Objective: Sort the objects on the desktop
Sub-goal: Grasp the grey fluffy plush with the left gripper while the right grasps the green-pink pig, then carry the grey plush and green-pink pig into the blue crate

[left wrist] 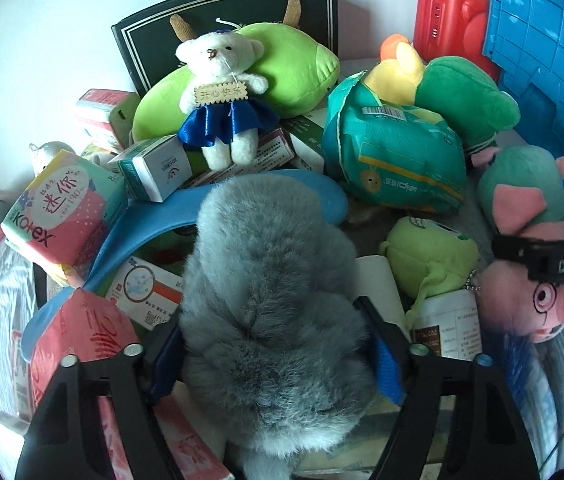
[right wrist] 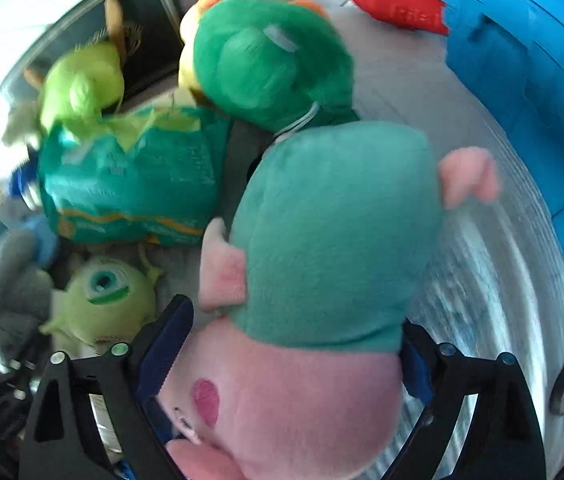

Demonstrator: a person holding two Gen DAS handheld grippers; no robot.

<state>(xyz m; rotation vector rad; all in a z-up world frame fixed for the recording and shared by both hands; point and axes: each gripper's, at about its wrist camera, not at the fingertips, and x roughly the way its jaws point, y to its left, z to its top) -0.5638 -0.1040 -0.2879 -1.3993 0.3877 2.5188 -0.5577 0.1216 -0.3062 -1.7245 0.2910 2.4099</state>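
Note:
My left gripper (left wrist: 275, 344) is shut on a grey furry plush (left wrist: 269, 300) and holds it over the pile. My right gripper (right wrist: 294, 344) is shut on a pink pig plush in a teal dress (right wrist: 334, 232); this pig also shows in the left wrist view (left wrist: 522, 200) under the right gripper's black finger (left wrist: 554, 256). The pile holds a white bear in a blue skirt (left wrist: 221, 96), a lime green plush (left wrist: 282, 68), a one-eyed green monster plush (right wrist: 105, 292), a dark green and yellow plush (right wrist: 269, 68) and a teal tissue pack (left wrist: 398, 152).
A blue crate (left wrist: 542, 52) stands at the right with a red case (left wrist: 450, 12) behind it. A dark gift bag (left wrist: 233, 12) stands at the back. Small boxes (left wrist: 153, 168), a Kotex pack (left wrist: 57, 208) and a blue curved band (left wrist: 153, 216) lie at the left.

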